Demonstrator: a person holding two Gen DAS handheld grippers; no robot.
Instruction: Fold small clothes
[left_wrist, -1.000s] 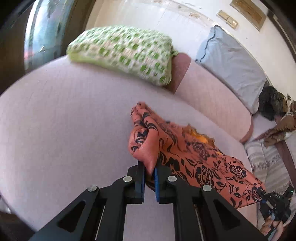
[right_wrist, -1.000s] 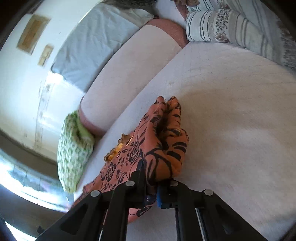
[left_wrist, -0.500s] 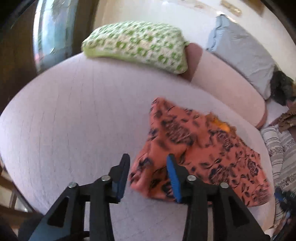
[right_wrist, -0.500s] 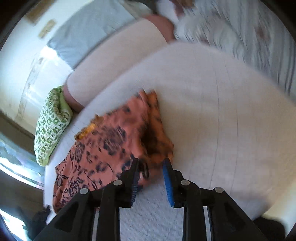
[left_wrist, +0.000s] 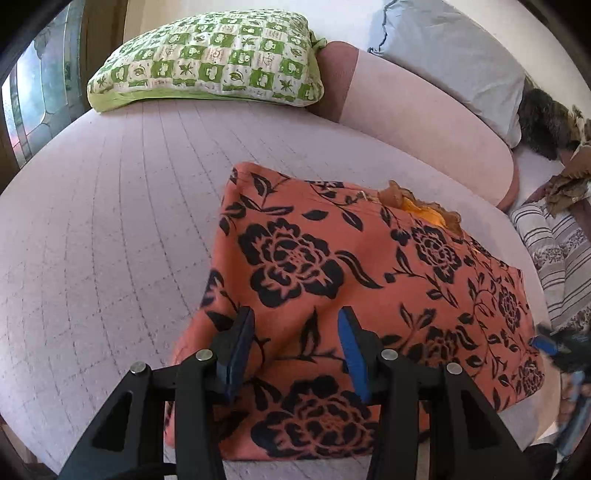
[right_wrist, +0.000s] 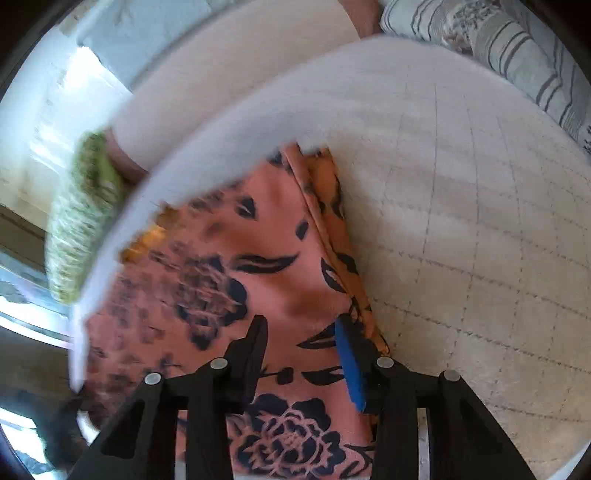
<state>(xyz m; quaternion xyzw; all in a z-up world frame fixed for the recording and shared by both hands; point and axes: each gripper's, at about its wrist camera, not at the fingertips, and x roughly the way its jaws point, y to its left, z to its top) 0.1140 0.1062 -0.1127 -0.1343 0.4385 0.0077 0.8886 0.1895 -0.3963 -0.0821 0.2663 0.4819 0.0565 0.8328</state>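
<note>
A second ago both of us had a pinch of cloth lifted off the bed; now the orange floral garment (left_wrist: 332, 280) lies flat on the pale quilted mattress (left_wrist: 110, 229), folded over on itself, and neither hand-held gripper has hold of it. On the left, the left hand-held gripper (left_wrist: 295, 350) hovers over the near edge of the cloth with its blue pads apart and nothing pressed between them. On the right, the right hand-held gripper (right_wrist: 303, 354) has let go too; its jaws are opening at this moment, with only flat fabric showing below the gap and the garment's doubled side edge just beside its right finger. We judge that one fold has just been laid down and released, so the next step would be to smooth it or take a fresh edge for a second fold. The garment is thin, soft woven stuff, orange with black roses and leaves, a ruffled yellow trim (left_wrist: 424, 210) peeping out at its far edge; it should drape and slip easily. The mattress is stitched in a grid. Beyond lie a green checked pillow (left_wrist: 210, 59), a long pink bolster (left_wrist: 424, 122), a grey pillow (left_wrist: 450, 55) and a striped cushion (left_wrist: 557, 254).
</note>
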